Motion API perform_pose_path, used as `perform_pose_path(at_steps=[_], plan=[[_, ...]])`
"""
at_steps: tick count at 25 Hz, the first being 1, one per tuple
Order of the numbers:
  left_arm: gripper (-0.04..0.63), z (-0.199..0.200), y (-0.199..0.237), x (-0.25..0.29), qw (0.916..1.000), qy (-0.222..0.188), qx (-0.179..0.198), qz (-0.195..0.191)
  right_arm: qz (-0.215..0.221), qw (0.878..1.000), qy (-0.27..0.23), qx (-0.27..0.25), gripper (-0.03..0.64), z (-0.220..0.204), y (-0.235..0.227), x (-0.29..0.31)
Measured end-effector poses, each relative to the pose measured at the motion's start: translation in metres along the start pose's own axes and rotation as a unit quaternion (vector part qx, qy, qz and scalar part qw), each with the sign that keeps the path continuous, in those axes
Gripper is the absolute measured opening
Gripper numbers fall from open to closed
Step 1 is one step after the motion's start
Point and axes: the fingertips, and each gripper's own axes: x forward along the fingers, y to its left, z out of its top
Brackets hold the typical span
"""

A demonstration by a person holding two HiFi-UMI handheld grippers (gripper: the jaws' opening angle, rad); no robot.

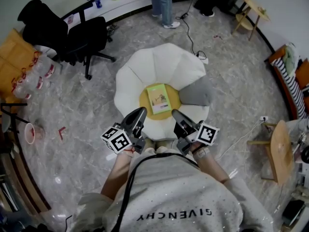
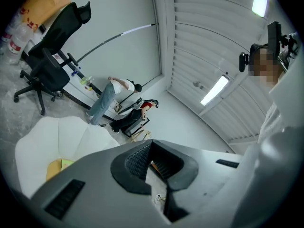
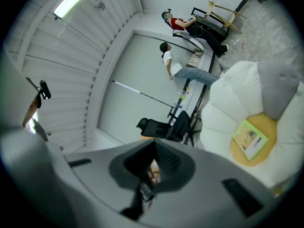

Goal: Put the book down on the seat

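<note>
book: the book (image 1: 159,99) lies flat, cover up, on the yellow middle (image 1: 144,102) of the white petal-shaped seat (image 1: 131,75). Nothing is holding it.
left tongs: the left tongs (image 1: 140,112) are closed with nothing in them; its own view only shows floor past the tips.
right tongs: the right tongs (image 1: 175,113) are pinched closed and empty too.
which way the book lies: straight ahead of the person and a bit below both tongs, in the gap between the two tips. In the head view they bracket its near short edge, one on each side, not touching it.
long axis: runs away from the person, leaning slightly to the left at the far end. So the short edge faces the tongs and the long edges run roughly along the way they point.
who's nearer: pretty much a tie. The right tip maybe looks a hair closer to its corner, but that's too close to call.
neighbours: a grey cushion (image 1: 197,94) sits on the seat just right of the book, beside the yellow patch, so the left side has more room.
task read: looks basically done, with the book down and both tongs clear of it. Any regrip would be a short reach forward onto a long edge.
</note>
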Motion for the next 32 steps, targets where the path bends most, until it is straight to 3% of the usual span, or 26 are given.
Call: perform_pose_path(at_steps=[13,32], plan=[[0.023,-0.007,0.008,-0.007,0.9998,0.014,-0.008,0.01,-0.001,1.0,-0.009,0.004,0.014,-0.003,0.0,0.003],[0.024,-0.019,0.016,0.011,0.9982,0.056,-0.02,-0.008,-0.017,0.999,-0.034,0.02,0.014,0.002,-0.005,-0.001]])
